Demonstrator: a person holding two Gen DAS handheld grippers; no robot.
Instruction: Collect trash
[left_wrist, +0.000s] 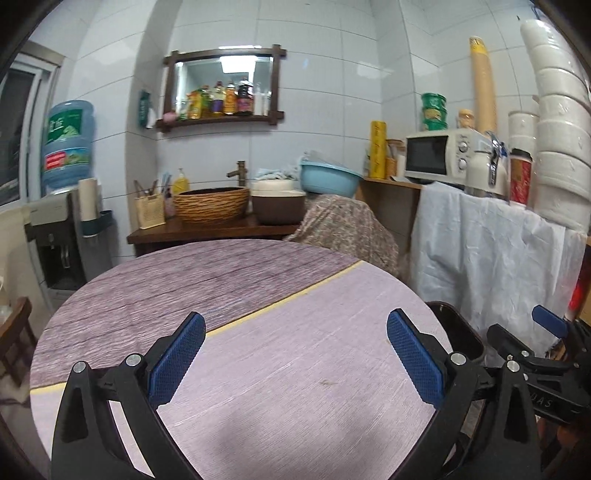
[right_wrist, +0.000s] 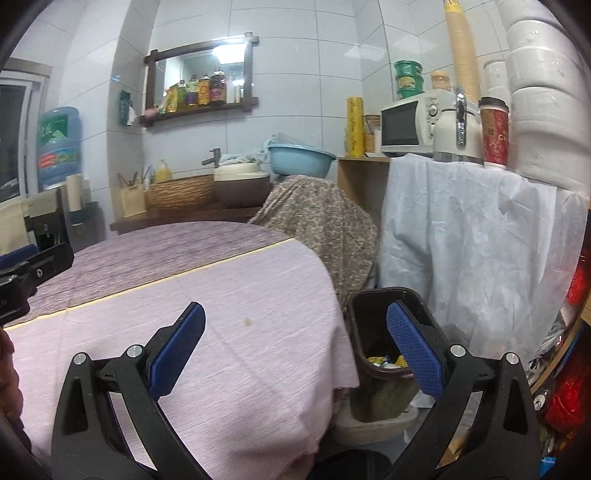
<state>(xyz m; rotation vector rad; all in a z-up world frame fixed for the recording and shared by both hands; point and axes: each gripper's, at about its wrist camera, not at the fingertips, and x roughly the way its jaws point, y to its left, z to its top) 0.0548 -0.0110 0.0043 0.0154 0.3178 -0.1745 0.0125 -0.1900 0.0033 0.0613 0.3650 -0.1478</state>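
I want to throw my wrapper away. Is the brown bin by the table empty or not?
Not empty. Looking down into the brown bin from the right wrist view, yellow wrappers lie at its bottom.

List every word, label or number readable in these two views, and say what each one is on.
"CH": red paper cup, the rest cut off.
Partial embossed letters, not surely readable: right hand-held gripper body.
Too blurred to read: water jug label, yellow roll print, green tubs, shelf bottles, microwave dials, tan cup stack top.
No numbers readable.
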